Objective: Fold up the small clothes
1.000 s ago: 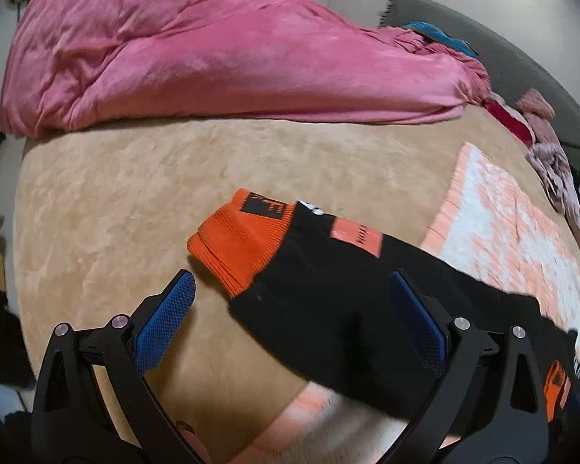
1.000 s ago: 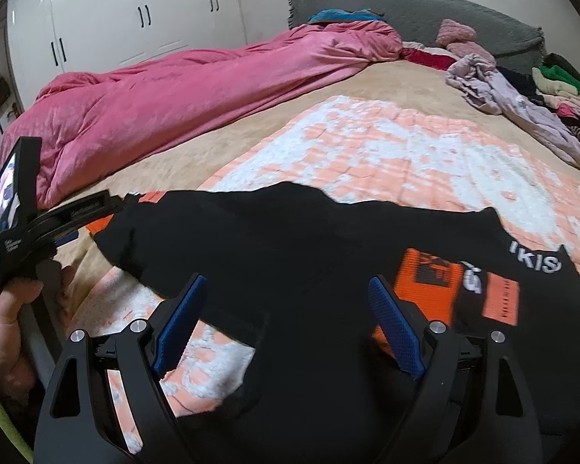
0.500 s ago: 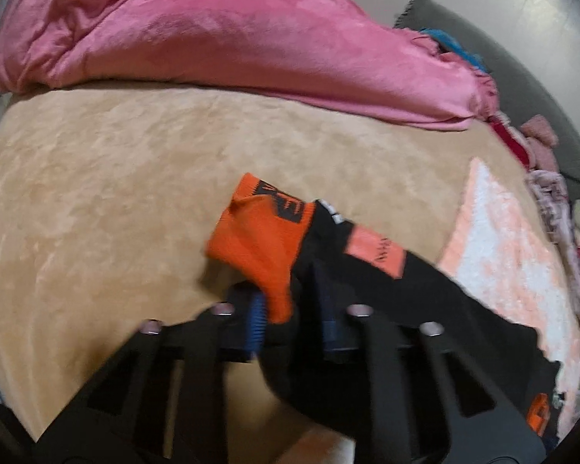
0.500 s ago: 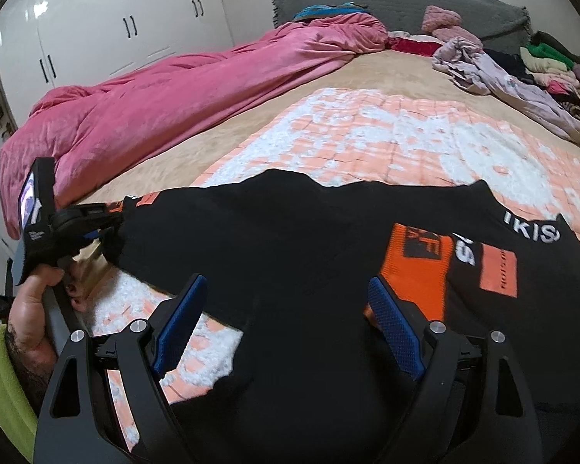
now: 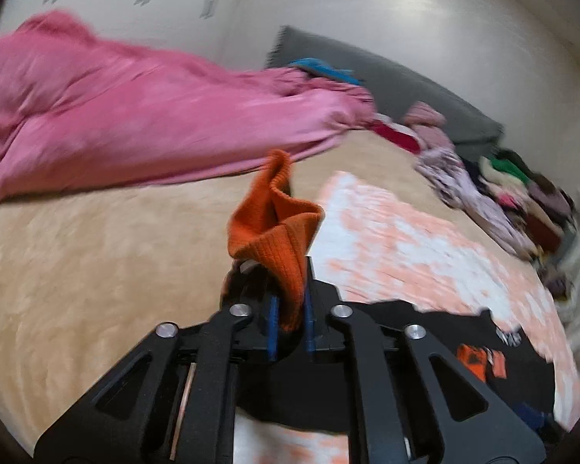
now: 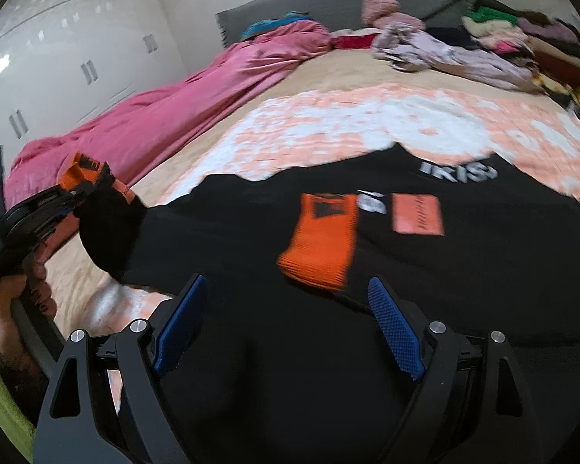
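The left gripper is clamped on the orange cuff of a black top, its 2 blue pads pinching the knit between them. The cuff stands crumpled and upright just ahead of the jaws, lifted off the bed. In the right wrist view the same gripper sits far to the left of the right gripper, with the black sleeve hanging from it and draping back down to the garment.

The right gripper is spread wide, its 2 blue pads apart with nothing between them, low over the black fabric. Just ahead of it, slightly right of centre, the other orange cuff lies flat on the top, with a pale orange patch beside it and white lettering a little further on.

Beyond the top, a peach and white blanket spreads over the tan bed cover. Further off to the left lies a bunched pink duvet. Farthest ahead and to the right, a pile of mixed clothes rests against the grey headboard. White wardrobe doors stand at the far left.
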### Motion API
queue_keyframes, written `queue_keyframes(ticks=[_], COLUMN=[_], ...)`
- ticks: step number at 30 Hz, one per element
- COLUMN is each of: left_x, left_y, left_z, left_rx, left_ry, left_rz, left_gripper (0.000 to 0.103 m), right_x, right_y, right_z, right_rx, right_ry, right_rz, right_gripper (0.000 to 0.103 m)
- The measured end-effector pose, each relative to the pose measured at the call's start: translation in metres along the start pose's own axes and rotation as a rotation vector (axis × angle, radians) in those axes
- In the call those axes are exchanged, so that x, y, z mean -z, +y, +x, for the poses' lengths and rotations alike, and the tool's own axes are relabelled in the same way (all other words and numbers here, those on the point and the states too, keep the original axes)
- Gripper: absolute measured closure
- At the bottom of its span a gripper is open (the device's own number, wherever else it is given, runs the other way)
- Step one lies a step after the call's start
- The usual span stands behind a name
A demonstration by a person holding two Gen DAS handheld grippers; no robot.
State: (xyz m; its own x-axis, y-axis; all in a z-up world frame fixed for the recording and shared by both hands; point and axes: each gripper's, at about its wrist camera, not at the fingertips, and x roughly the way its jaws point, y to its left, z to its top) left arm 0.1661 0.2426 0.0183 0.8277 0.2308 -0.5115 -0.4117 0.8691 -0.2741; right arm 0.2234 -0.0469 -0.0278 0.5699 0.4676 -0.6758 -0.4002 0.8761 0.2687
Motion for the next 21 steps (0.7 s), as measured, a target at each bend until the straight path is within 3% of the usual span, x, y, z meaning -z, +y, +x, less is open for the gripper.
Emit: queue_keyframes(ticks=[4, 9, 21], left_x=[0.008, 0.024, 0.069], left_y=[-0.032, -0.057, -0.112], left_z=[-0.006, -0.005, 0.011], left_rx=[0.095, 0.196, 0.309], left_ry=[-0.001, 0.061, 0.218], left_rz=[0.096, 0.164, 0.347], left_gripper=[0.101, 0.101, 0.101], right_x=[0.007, 0.01, 0.009], right_y=[-0.018, -0.039, -0.064], right_z=[-0.011, -0.021, -0.035], right_rx=[0.049, 0.08, 0.113], right_ry=[-0.006, -0.017, -0.049], right_rz=[0.027, 0.069, 0.125], right_gripper=[0.019, 0.019, 0.019])
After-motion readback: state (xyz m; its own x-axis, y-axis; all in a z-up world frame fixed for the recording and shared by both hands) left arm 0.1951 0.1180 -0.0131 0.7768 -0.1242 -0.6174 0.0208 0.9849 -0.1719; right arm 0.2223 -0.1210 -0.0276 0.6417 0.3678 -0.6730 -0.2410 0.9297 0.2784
